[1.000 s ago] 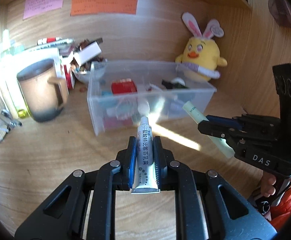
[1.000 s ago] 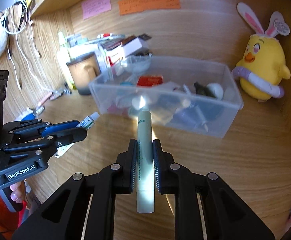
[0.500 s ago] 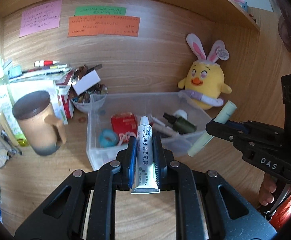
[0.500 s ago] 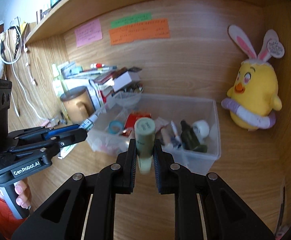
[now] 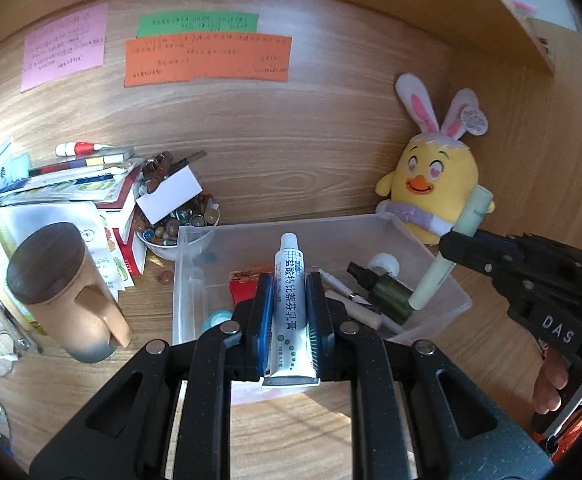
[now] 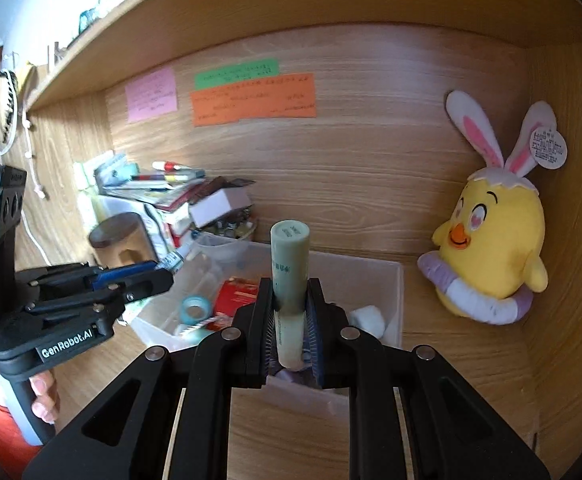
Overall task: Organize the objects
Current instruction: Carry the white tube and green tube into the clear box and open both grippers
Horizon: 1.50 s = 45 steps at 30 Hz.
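At nine o'clock a lidded mug (image 5: 65, 292) stands on the desk (image 5: 283, 420). The left gripper (image 5: 289, 312) is clamped tight on a white ointment tube (image 5: 290, 304), held over the clear bin (image 5: 443, 264). At three o'clock the right gripper (image 6: 289, 320) pinches a pale green stick (image 6: 290, 280) above the bin's right end, near the yellow plush chick (image 5: 431, 184).

The pale wood-grain desk (image 5: 59, 396) has a smooth, faintly shiny laminate look. The clear plastic storage bin (image 5: 443, 268) is glossy and see-through. The white ointment tube (image 5: 290, 312) looks like smooth printed plastic, the pale green cylindrical tube (image 6: 290, 280) matt. The yellow chick plush toy (image 6: 491, 248) is soft, fuzzy cloth. The black left gripper (image 5: 290, 308) is finely speckled matt plastic with bright metal pins.
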Motion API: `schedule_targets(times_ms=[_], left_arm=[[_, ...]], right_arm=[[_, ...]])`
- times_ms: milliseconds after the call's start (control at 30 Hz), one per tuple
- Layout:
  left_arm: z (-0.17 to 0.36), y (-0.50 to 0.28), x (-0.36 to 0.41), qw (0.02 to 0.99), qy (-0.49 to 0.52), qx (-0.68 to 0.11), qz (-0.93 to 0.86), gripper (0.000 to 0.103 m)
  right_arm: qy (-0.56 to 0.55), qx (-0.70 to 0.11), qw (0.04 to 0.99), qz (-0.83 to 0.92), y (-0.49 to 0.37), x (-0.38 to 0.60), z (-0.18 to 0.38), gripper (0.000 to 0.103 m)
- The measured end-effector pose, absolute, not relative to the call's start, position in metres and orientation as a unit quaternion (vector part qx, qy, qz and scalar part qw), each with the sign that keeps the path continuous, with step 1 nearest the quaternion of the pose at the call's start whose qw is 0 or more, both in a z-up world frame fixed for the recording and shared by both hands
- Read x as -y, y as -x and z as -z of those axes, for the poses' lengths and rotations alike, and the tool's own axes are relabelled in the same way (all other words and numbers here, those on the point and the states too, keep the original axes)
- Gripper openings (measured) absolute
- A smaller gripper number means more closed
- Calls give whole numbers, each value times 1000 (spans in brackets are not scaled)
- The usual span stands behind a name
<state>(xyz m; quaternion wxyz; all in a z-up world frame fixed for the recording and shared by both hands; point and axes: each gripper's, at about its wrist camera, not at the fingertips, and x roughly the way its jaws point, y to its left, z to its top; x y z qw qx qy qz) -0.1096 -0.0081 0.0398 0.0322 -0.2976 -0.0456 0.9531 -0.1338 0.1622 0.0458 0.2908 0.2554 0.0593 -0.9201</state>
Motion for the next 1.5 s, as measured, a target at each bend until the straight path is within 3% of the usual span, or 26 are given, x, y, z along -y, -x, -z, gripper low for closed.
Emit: schedule_targets(times_ms=[433, 633, 933, 1067, 1133, 1200, 1300, 1400, 1467, 1500], left_arm=[[-10, 140, 16, 29, 341, 44, -938, 16], [-13, 136, 21, 36, 337, 56, -939, 19], [-25, 121, 15, 47, 322, 51, -944, 20], [-31, 107, 11, 51, 309, 45, -949, 33], [-34, 100, 8, 50, 302, 41, -951, 44], [-36, 92, 5, 48, 295, 37, -954, 55], [-38, 80, 0, 41, 283, 29, -958, 72], [-38, 70, -5, 32, 273, 19, -961, 89], [-37, 65, -9, 31, 269, 15, -963, 93], [-36, 63, -11, 33, 269, 13, -963, 94]], right_arm=[[-313, -96, 286, 901, 163, -134, -13, 14], [-325, -78, 306, 891, 167, -131, -14, 25], [-326, -66, 312, 890, 160, -142, -19, 26], [-323, -58, 317, 890, 153, -152, -22, 26], [-321, -54, 318, 890, 149, -158, -22, 30], [-317, -51, 314, 894, 145, -165, -22, 44], [-309, -49, 307, 899, 139, -174, -22, 57], [-307, -46, 308, 899, 135, -180, -21, 58], [-308, -44, 308, 899, 131, -184, -19, 63], [-306, -43, 307, 900, 129, -185, -18, 72]])
